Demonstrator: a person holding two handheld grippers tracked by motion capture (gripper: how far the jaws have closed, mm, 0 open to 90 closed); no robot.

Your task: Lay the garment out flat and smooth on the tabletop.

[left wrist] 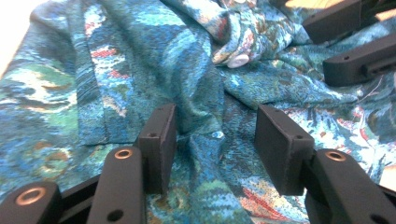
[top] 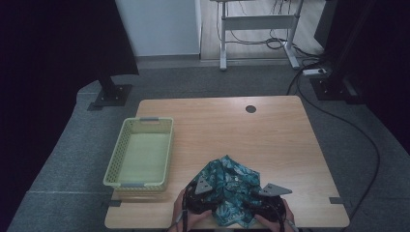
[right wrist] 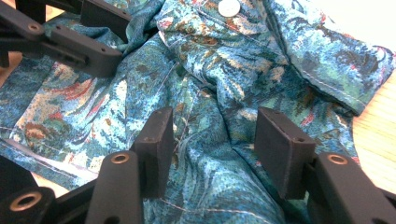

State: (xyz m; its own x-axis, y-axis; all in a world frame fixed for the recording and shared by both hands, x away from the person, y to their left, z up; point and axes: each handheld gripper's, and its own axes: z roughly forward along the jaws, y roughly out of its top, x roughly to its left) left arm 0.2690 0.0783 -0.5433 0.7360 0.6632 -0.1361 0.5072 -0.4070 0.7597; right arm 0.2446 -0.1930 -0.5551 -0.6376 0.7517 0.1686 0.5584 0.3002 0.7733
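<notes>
A crumpled teal patterned shirt (top: 231, 186) with white buttons lies near the table's front edge. My left gripper (top: 204, 195) hovers over its left part, jaws open with a fold of shirt (left wrist: 205, 93) between them. My right gripper (top: 261, 203) stands over the right part, jaws open above the shirt cloth (right wrist: 219, 107). In the left gripper view, the right gripper's fingers (left wrist: 359, 60) lie at the upper right. In the right gripper view, the left gripper's fingers (right wrist: 74, 44) show at the upper left. A white button (left wrist: 238, 60) sits on a raised fold.
A pale green plastic basket (top: 118, 159) stands on the wooden table (top: 270, 140) to the left of the shirt. A round cable hole (top: 250, 109) is near the far edge. Beyond the table are stand bases, a desk frame and cables on the floor.
</notes>
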